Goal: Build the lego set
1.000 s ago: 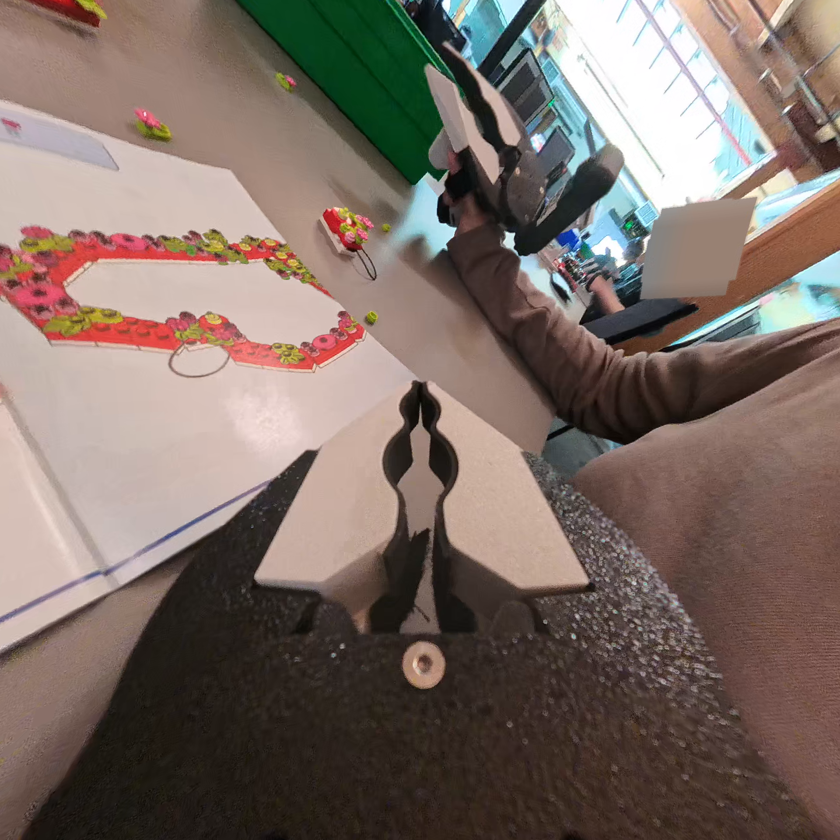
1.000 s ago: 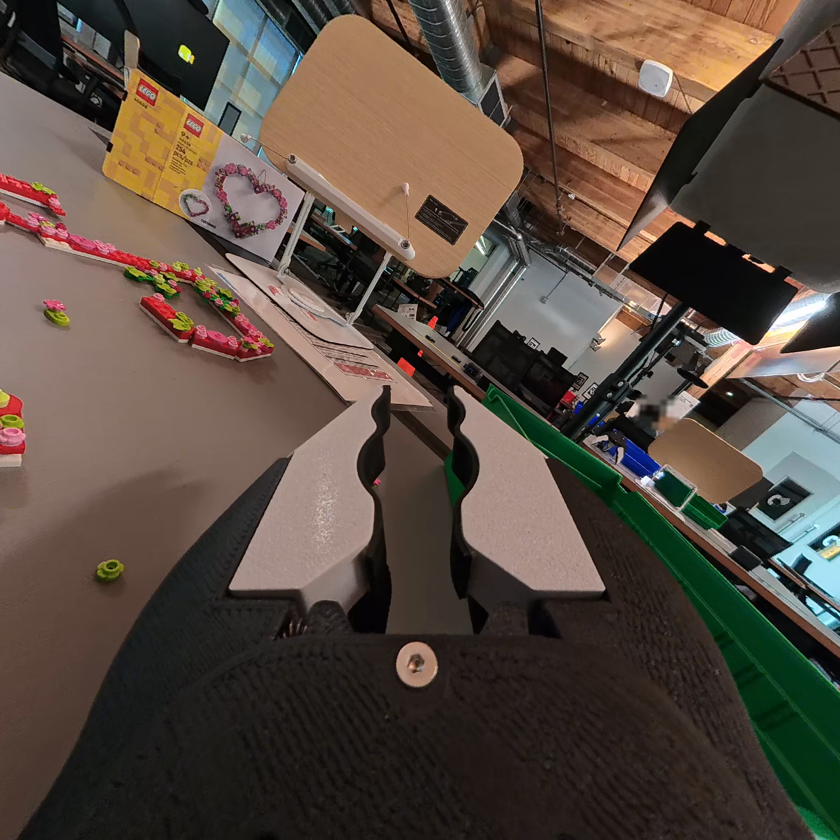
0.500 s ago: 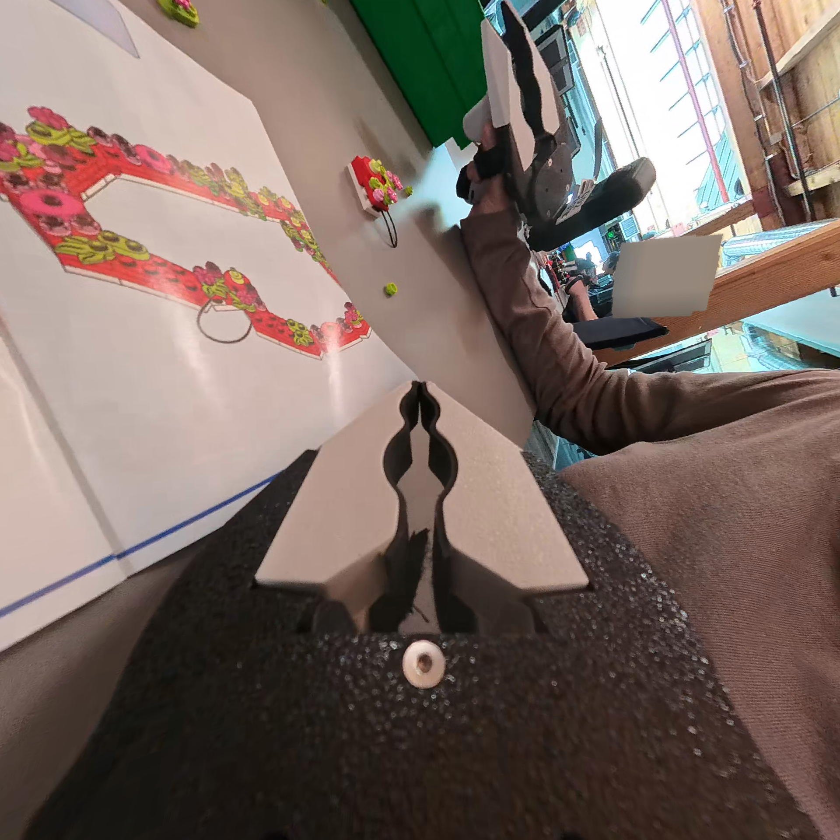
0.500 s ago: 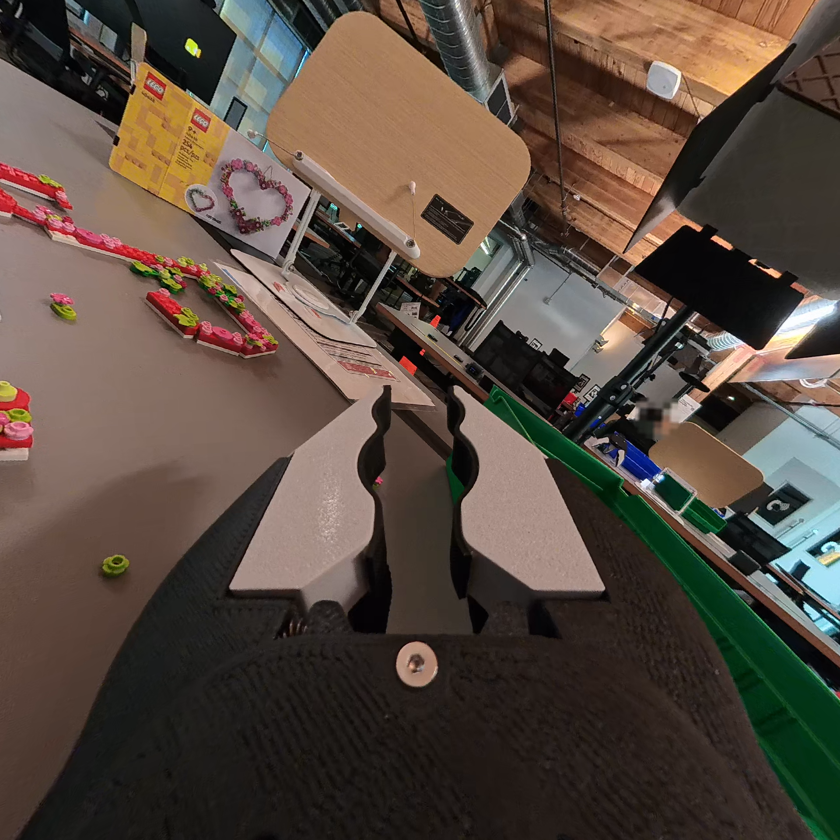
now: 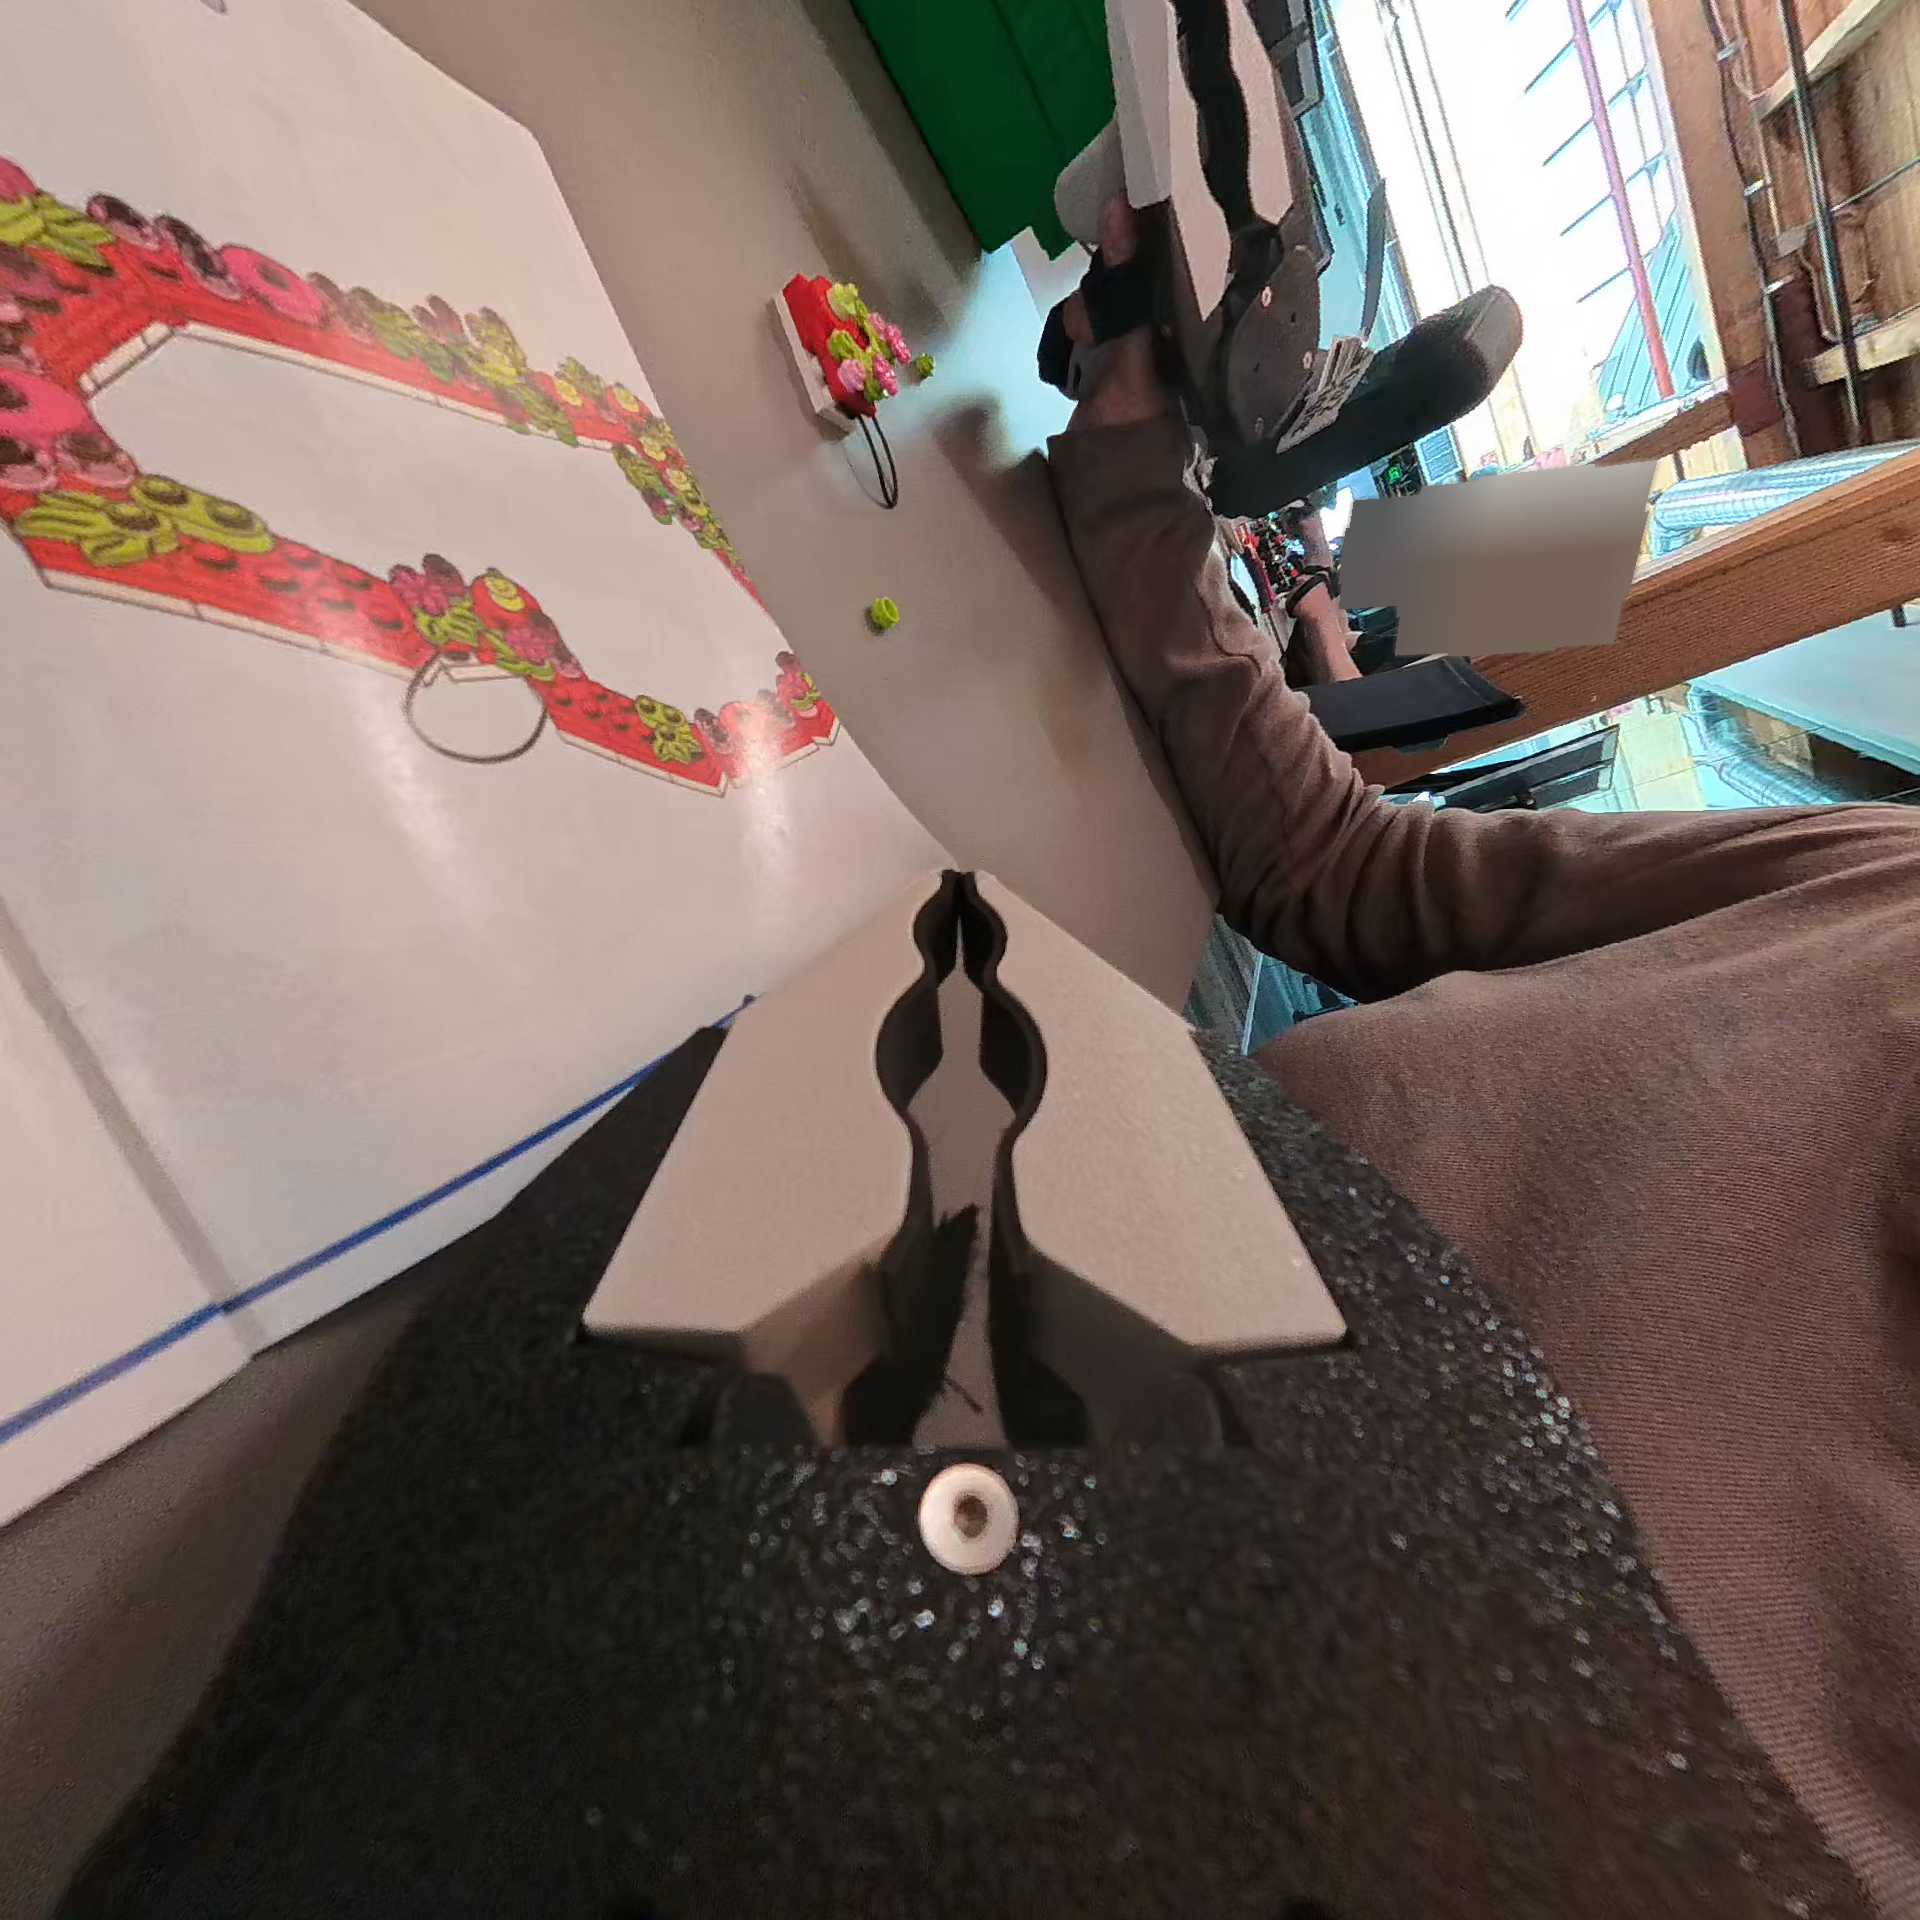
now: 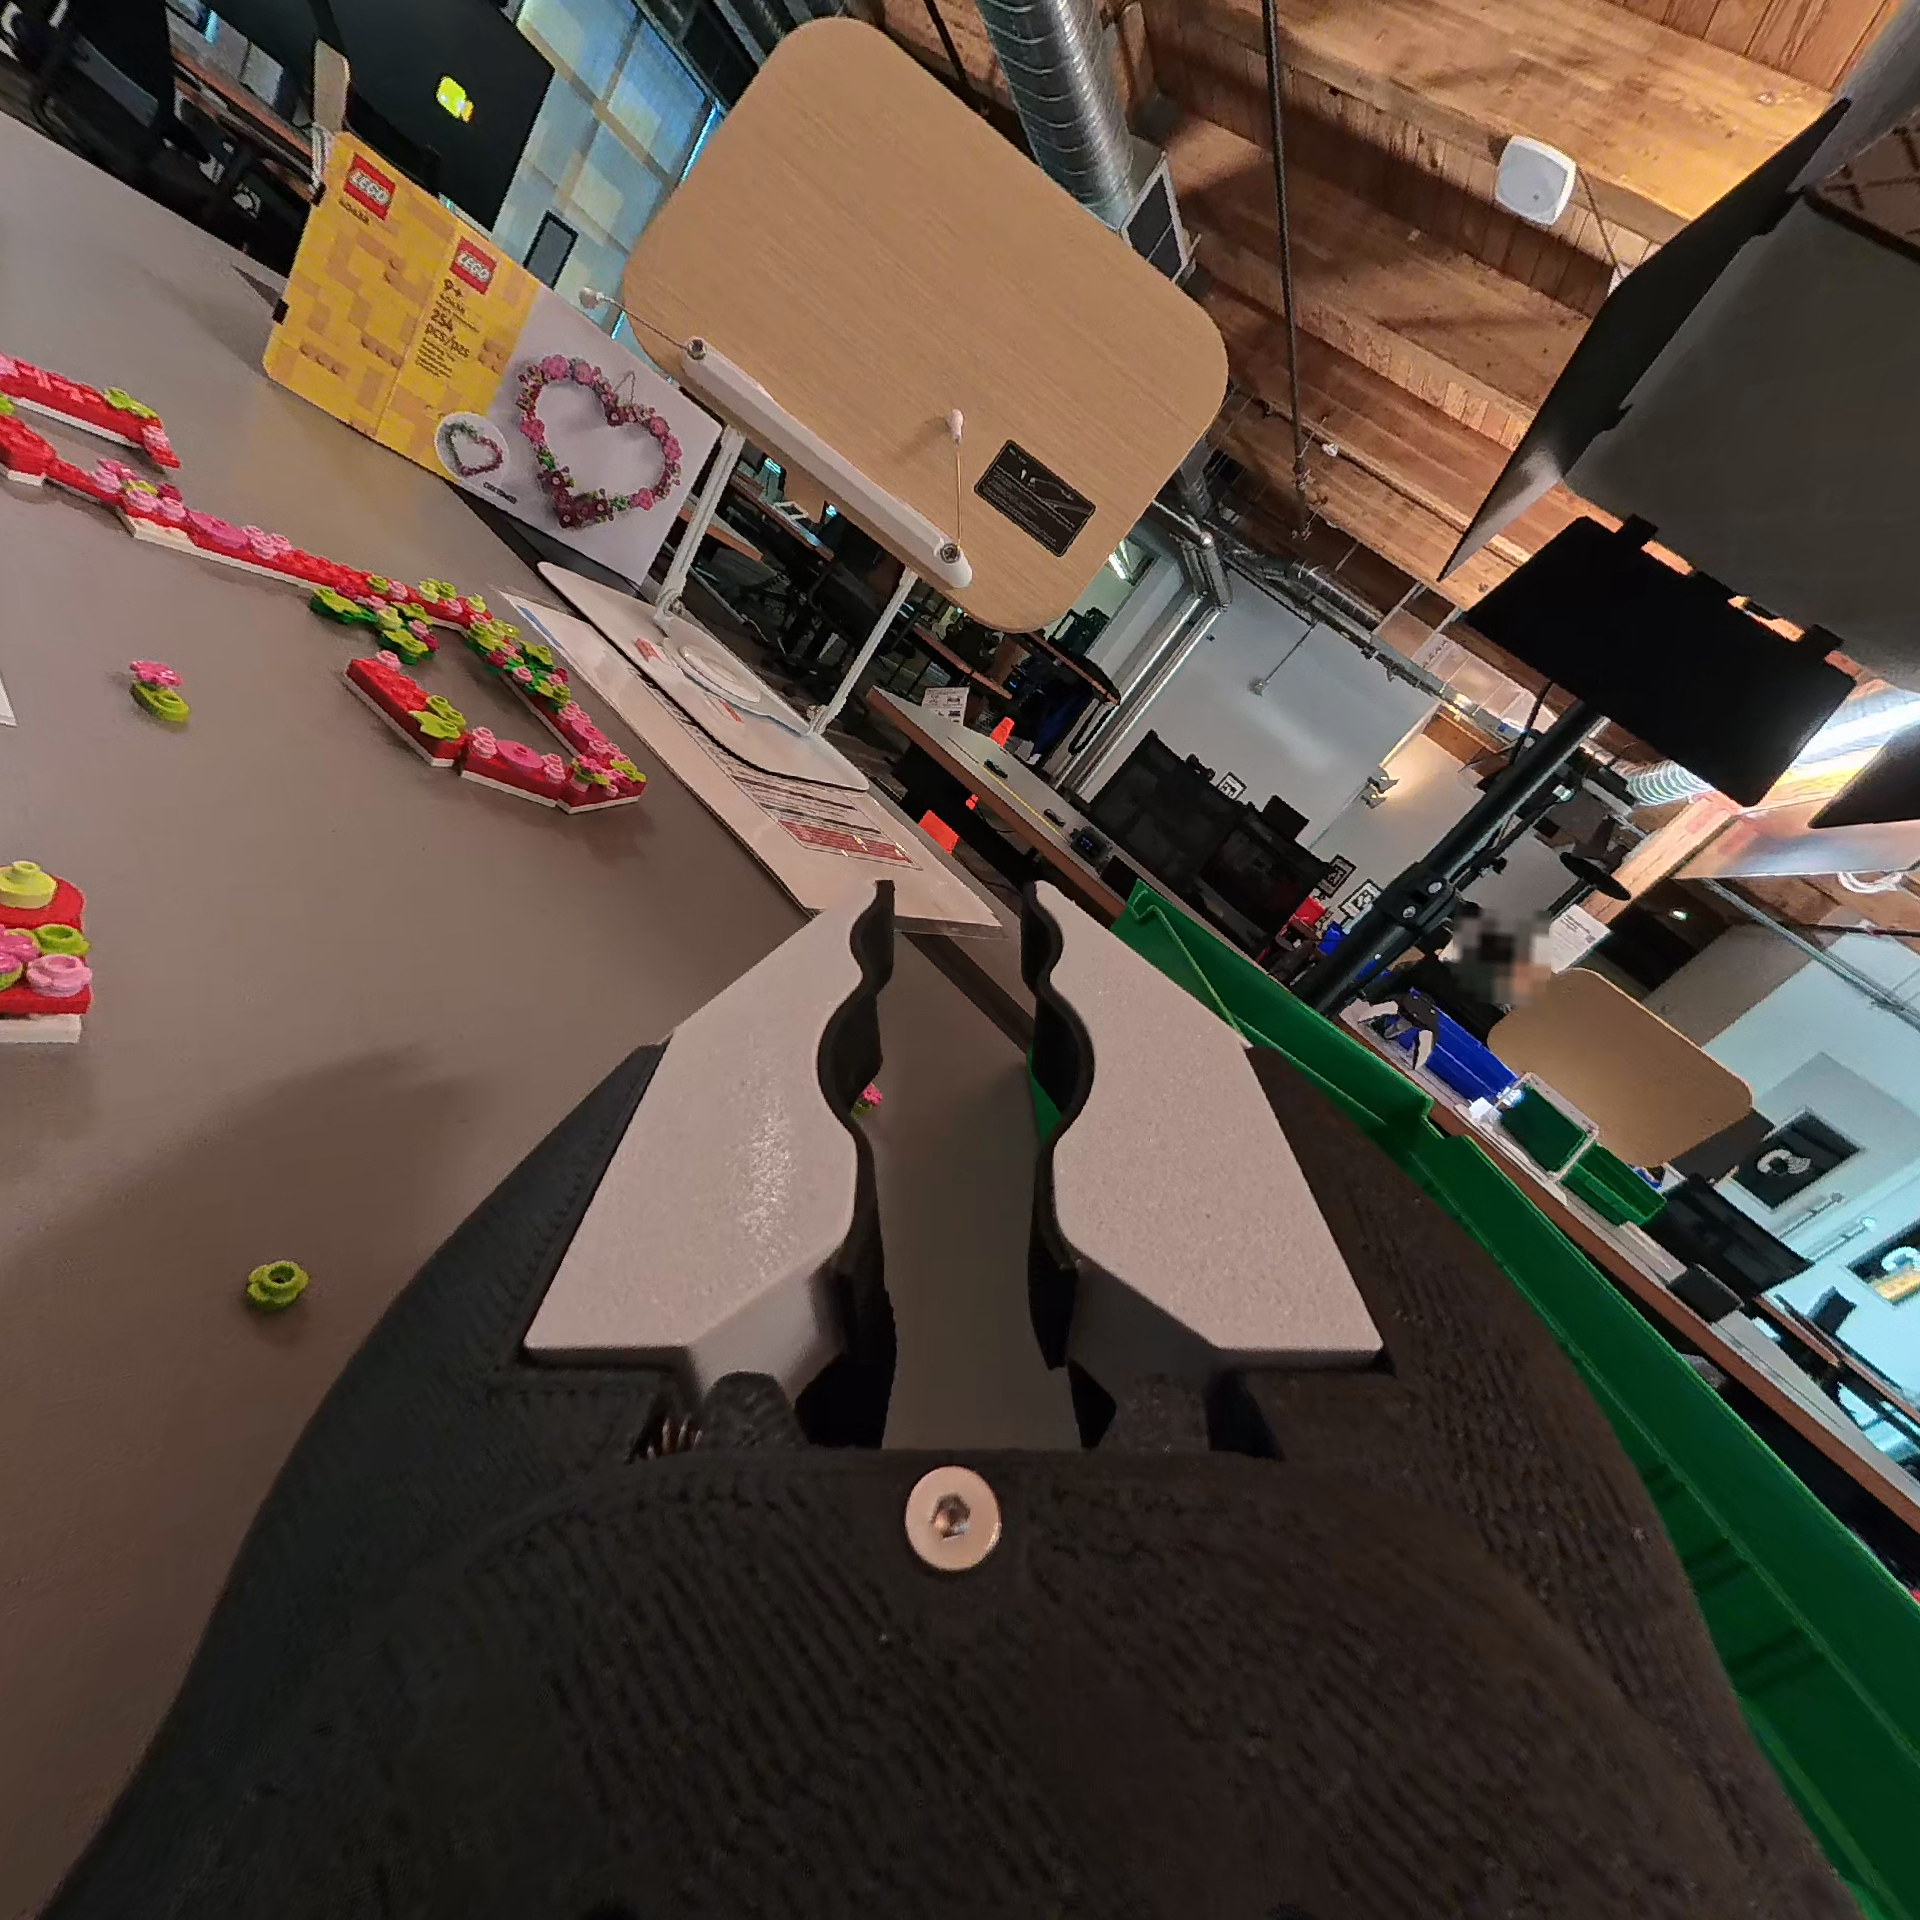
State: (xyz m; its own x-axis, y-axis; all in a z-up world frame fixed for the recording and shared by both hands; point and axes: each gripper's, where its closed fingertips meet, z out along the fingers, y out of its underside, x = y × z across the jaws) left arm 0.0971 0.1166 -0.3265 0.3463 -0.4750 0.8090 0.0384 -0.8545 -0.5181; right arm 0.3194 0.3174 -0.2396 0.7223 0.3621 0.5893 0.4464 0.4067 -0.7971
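Between placements. Left gripper point(image 5: 961, 896) pinched together, empty, held over the instruction sheet point(image 5: 343, 883). Right gripper point(image 6: 954, 920) narrowly parted, empty, raised above the worktop point(image 6: 312, 1039). Partly built red flowered frame point(image 6: 488, 717) lies far off; small red sub-assembly point(image 5: 842, 348) sits nearer. Likely next: lower right gripper onto the loose green stud point(image 6: 276, 1283), widening first.

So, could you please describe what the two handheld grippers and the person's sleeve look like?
Both the left gripper and the right gripper have pale grey fingers with wavy dark inner edges, a rough black body and one silver screw. The sleeve is brown, long.
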